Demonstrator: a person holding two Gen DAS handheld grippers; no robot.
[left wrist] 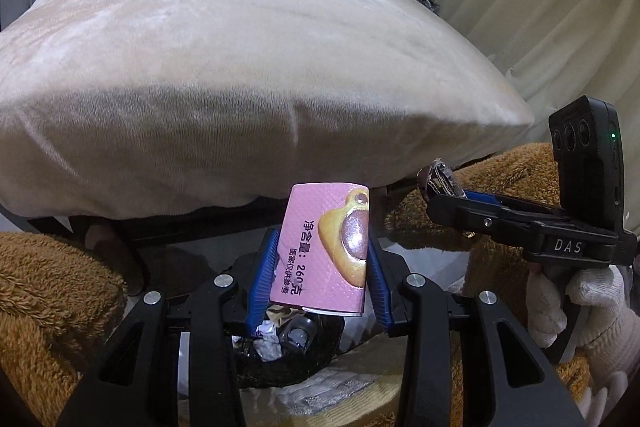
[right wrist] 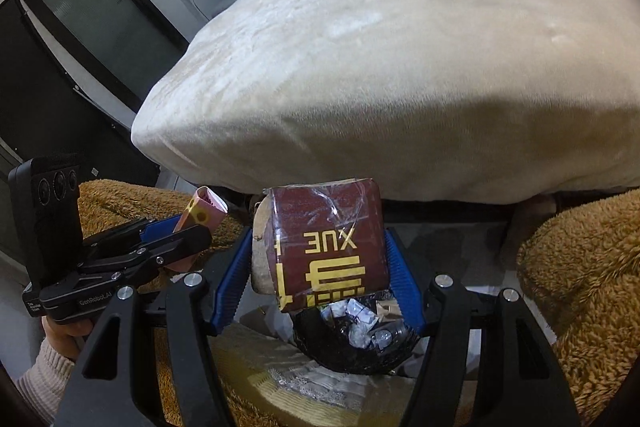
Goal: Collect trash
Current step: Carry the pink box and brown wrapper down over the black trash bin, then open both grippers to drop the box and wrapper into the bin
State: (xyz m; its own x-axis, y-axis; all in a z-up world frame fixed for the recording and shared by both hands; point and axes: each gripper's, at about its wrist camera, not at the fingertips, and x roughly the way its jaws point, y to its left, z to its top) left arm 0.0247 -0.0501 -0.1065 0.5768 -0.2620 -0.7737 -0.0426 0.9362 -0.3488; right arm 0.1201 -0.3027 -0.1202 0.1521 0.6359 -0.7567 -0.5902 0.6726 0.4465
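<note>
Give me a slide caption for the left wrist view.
Left claw holds a pink box above the trash bin.

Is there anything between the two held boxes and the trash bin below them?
Nothing visible. The pink box in the left gripper and the dark red box in the right gripper hang over the open black-lined trash bin.
</note>
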